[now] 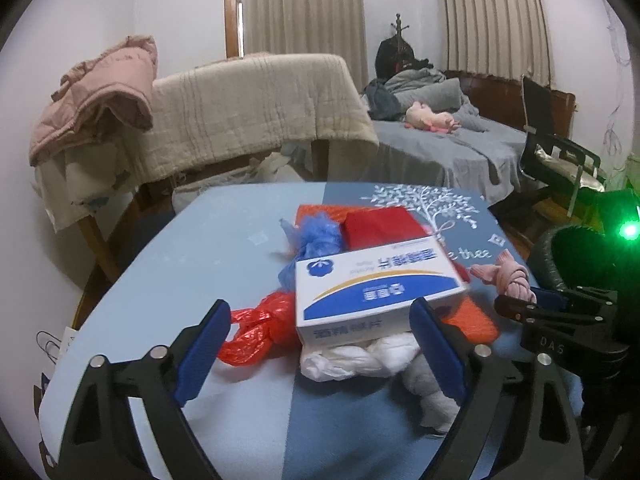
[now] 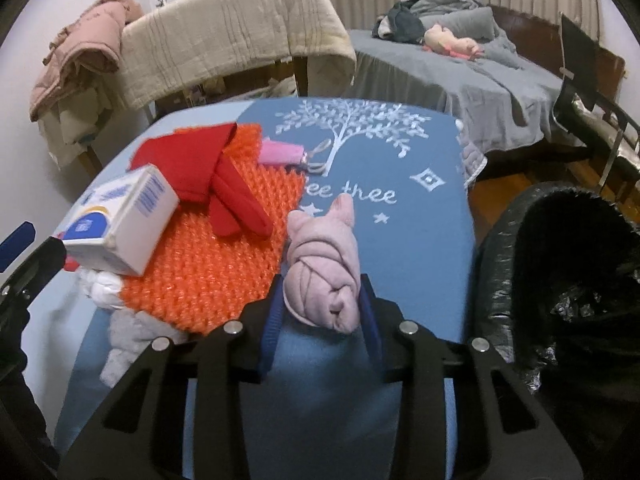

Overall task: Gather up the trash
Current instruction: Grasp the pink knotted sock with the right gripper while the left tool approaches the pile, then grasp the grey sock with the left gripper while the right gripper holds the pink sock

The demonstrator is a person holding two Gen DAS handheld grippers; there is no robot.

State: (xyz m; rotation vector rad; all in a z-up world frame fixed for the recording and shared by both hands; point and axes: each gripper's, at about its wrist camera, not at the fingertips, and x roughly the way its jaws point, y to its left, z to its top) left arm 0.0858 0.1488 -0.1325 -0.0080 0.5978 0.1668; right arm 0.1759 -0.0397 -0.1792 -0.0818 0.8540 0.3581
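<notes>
Beside the bin point(image 2: 560, 280), on the blue table point(image 2: 420, 248), the right gripper point(image 2: 320, 312) is straddling a knotted pink cloth point(image 2: 324, 268), its blue pads at the bundle's sides; whether they are pressing yet can't be told. The left gripper point(image 1: 320, 344) is hanging released, jaws wide, w/ a white box point(image 1: 372, 292) and white bag point(image 1: 352, 356) lying between them, not pinched.

Risks, as judged: the grip is sitting at the cloth's near, knotted end, so the loose tail pointing away from the bin could sag, drag across the orange mat point(image 2: 216, 264) or snag it. A soft bundle could also squeeze out if clamped off-centre. The bin's rim is standing close to the right gripper, so a hasty swing could clip its black liner.

Writing: table cover reads "ee thee" under a white tree print. Box carries blue Chinese characters & a blue round logo, too blurred to read. In the left view, the right gripper's body reads "DAS".
</notes>
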